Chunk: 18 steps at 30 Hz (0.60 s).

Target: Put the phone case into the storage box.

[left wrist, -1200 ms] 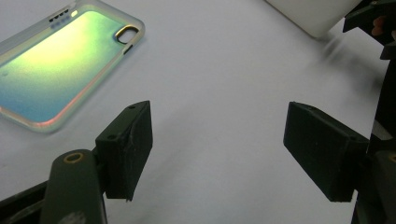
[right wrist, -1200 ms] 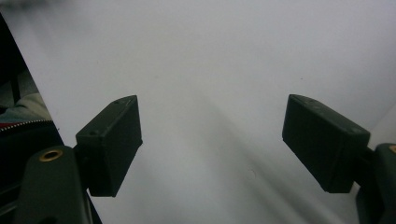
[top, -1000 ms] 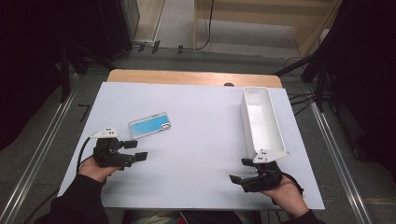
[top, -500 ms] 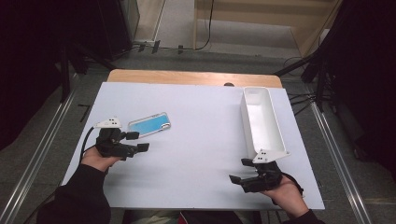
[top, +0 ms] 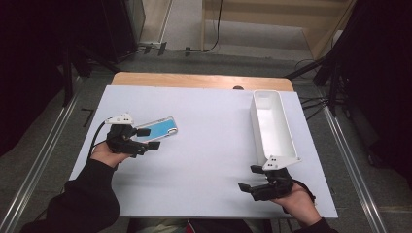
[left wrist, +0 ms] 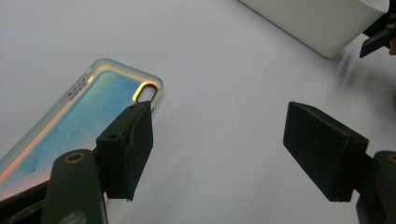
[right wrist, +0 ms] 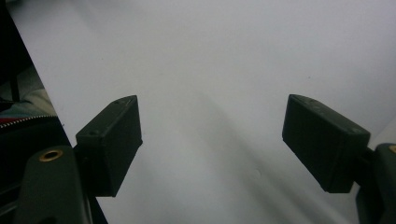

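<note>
On the white surface (top: 209, 145), the blue phone case (top: 158, 129) lies flat at the left, just beside the left tongs (top: 151, 138), which gape wide and hold nothing; the right tongs (top: 245, 187) also gape, near the white bin (top: 272, 124).

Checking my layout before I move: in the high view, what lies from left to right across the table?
left gripper → phone case → right gripper → white bin.
</note>
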Available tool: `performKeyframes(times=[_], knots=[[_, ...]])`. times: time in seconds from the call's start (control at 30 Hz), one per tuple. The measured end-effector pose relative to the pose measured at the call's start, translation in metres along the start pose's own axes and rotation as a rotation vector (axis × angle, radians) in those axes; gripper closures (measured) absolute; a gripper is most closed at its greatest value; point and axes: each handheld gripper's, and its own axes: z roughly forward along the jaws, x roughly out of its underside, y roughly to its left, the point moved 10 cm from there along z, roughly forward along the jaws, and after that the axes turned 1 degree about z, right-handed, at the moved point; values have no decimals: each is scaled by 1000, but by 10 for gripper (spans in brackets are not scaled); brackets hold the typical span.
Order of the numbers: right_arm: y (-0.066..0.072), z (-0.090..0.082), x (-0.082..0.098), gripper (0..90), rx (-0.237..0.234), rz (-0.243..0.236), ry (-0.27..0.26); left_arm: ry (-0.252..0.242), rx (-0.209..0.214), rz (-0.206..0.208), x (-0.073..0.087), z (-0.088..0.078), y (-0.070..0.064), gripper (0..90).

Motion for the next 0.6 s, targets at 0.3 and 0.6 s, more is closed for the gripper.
performKeyframes(times=[0.3,0.6], knots=[[1,-1,0,185,-5,10,1,15,9,38,-12,11,7,242],[2,-1,0,185,-18,11,0,37,40,51,-20,17,18,242]])
